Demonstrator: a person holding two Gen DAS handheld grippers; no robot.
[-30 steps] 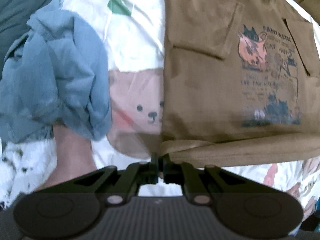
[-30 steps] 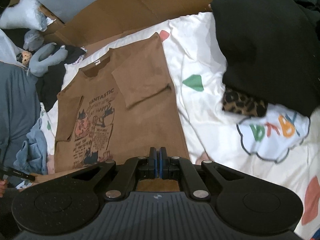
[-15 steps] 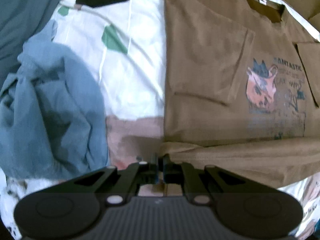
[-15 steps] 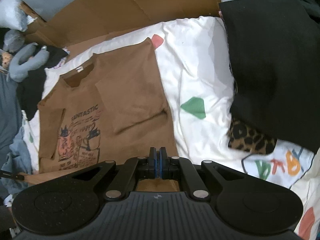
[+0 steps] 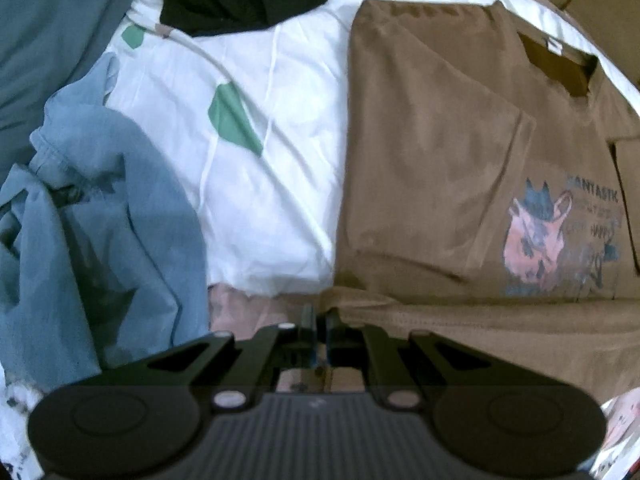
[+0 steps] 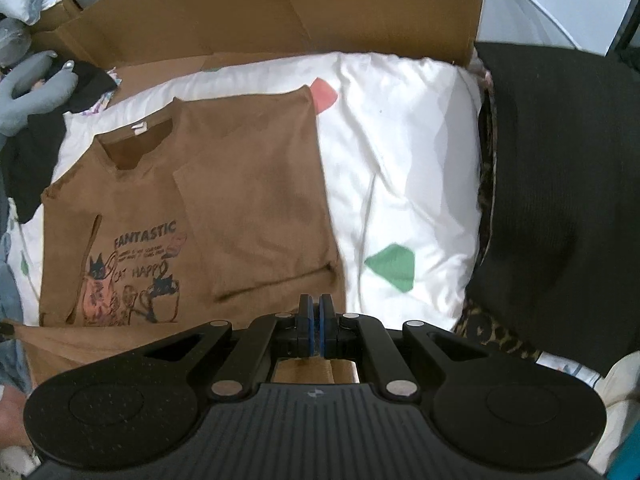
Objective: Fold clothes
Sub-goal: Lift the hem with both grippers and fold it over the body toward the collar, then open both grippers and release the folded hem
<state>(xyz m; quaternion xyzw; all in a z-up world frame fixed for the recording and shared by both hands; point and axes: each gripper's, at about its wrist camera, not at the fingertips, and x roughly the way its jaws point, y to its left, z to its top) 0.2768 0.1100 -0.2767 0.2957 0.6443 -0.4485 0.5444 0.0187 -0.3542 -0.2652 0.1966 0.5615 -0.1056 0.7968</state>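
A brown T-shirt (image 5: 440, 184) with a cat print lies on the white bed sheet (image 5: 272, 168), both sleeves folded in over the chest. Its bottom hem is lifted and doubled over toward the collar, covering the lower part of the print. My left gripper (image 5: 318, 312) is shut on the hem's left corner. In the right wrist view the brown T-shirt (image 6: 248, 200) lies ahead, and my right gripper (image 6: 316, 308) is shut on the hem's right corner, with brown cloth showing under the pads.
A crumpled blue garment (image 5: 92, 240) lies left of the shirt. Black clothing (image 6: 560, 200) with a leopard-print piece (image 6: 492, 328) sits on the right. A cardboard sheet (image 6: 280, 12) stands behind the bed. A grey plush toy (image 6: 32, 88) lies at far left.
Both grippers have carried the shirt's hem up toward the collar. The fold now hides more of the print, and the bear pattern on the sheet has dropped out of sight.
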